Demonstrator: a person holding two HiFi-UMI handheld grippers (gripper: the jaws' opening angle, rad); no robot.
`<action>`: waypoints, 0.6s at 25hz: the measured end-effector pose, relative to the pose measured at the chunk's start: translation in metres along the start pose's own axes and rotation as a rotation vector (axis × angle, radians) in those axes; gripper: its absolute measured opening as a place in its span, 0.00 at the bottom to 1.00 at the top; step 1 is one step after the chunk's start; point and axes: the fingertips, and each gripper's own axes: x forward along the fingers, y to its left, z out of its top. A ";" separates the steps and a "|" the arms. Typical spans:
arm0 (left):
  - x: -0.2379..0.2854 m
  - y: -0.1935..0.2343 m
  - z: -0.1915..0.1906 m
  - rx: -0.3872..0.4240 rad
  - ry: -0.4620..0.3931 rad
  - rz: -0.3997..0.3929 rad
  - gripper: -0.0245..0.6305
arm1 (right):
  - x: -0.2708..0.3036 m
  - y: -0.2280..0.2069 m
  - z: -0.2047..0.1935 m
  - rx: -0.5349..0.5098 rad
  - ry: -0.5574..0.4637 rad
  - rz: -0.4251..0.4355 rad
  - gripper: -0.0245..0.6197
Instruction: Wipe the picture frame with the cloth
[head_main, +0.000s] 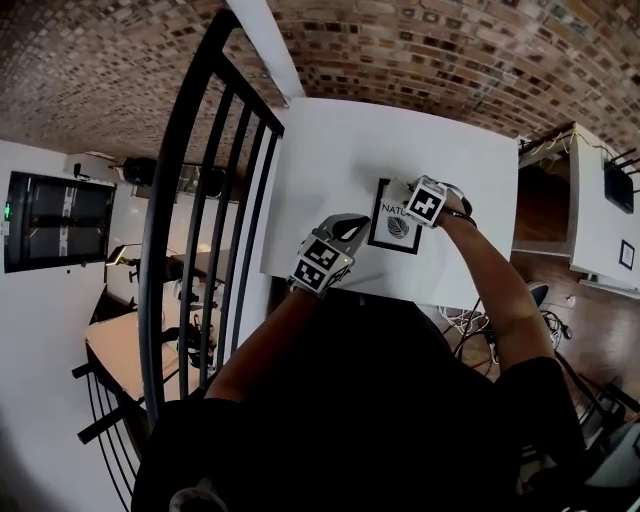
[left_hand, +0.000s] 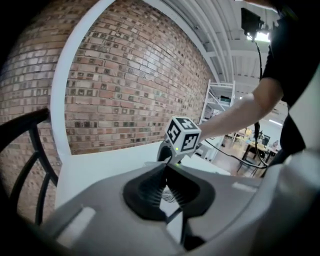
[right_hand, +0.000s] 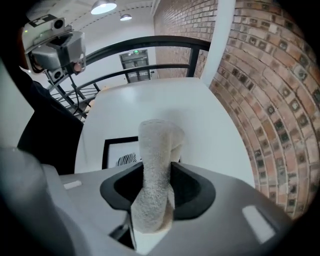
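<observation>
A black-bordered picture frame (head_main: 394, 224) with a leaf print lies flat on the white table (head_main: 340, 150). My right gripper (head_main: 420, 203) hovers over the frame's top right corner. It is shut on a beige terry cloth (right_hand: 157, 150), which stands up out of the jaws. In the right gripper view, part of the frame (right_hand: 117, 150) shows just behind the cloth. My left gripper (head_main: 355, 227) is at the frame's left border with its jaws shut, tips touching. The print and a black border line (left_hand: 175, 216) show through the gap below the tips. The right gripper's marker cube (left_hand: 182, 134) is just beyond.
A black metal railing (head_main: 200, 200) runs along the table's left side, with a drop to a lower floor behind it. A brick wall (head_main: 450, 50) stands at the table's far edge. A white cabinet (head_main: 590, 220) stands to the right, beyond a gap.
</observation>
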 end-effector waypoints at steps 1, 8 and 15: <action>-0.002 0.004 -0.001 0.004 -0.007 0.013 0.04 | 0.002 -0.006 0.003 0.001 0.006 -0.012 0.29; -0.019 0.020 -0.002 -0.017 -0.045 0.064 0.04 | 0.007 -0.007 0.029 0.062 -0.065 0.024 0.29; -0.062 0.035 0.056 -0.039 -0.208 0.081 0.04 | -0.113 0.022 0.108 0.175 -0.542 -0.018 0.29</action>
